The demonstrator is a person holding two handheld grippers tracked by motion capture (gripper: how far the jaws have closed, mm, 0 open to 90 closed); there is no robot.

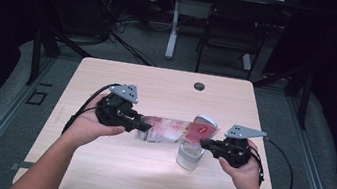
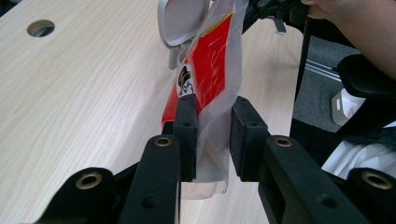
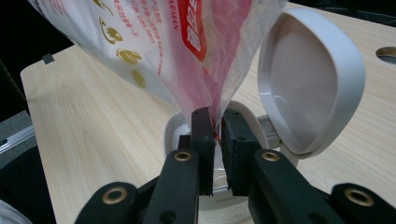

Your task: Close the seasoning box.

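Pouring stage, seen from above and along each claw. We hold a red-and-white plastic pouch (image 1: 171,129) stretched level between the two claws, over the near right part of the worktop (image 1: 124,75). The left claw (image 1: 138,123) grips one end of the pouch; in the left gripper view its pads pinch the clear film (image 2: 212,140). The right claw (image 3: 215,135) pinches the other end narrowly, directly above a clear container (image 1: 189,157) whose white hinged lid (image 3: 308,79) stands open. We judge the step in hand to be emptying the pouch into the container. The next move would call for raising the left end so the contents slide toward the mouth, keeping that corner over the opening. We cannot tell what the container holds; pale grains seem to show through the pouch film.
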